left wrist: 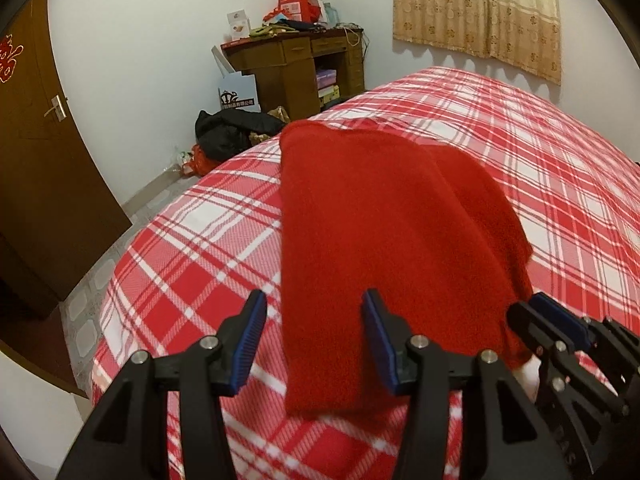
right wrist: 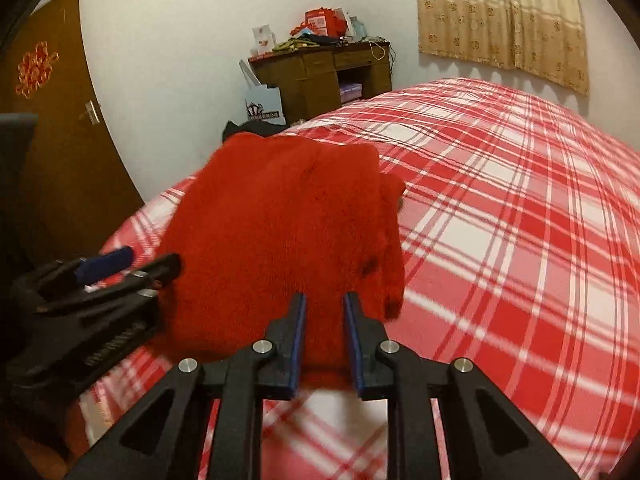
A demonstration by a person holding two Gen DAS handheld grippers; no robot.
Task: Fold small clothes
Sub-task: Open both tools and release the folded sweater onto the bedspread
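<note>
Here, the scene is listed from left to right.
Door: a brown wooden door with a metal handle is seen at the far left, a red ornament fixed to its upper part.
Floor clutter: a dark bundle is seen on the floor beside the bed's far corner, below a white paper bag.
Desk: a brown desk is set against the white wall, boxes and loose items piled on top.
Left gripper: its blue-padded jaws are held spread; the left edge of the red garment lies between them, and the pads are not pressed on it.
Red garment: a red knitted piece is laid on the bed, folded lengthwise, its near end towards the grippers and its far end by the bed's far corner.
Right gripper: its jaws are drawn narrow around the garment's near edge, cloth seen between the blue pads; whether the pads actually pinch it cannot be told.
Bed: it is covered by a red-and-white plaid sheet, spread wide to the right of the garment.
Curtain: a beige patterned curtain is hung on the wall at the upper right.
</note>
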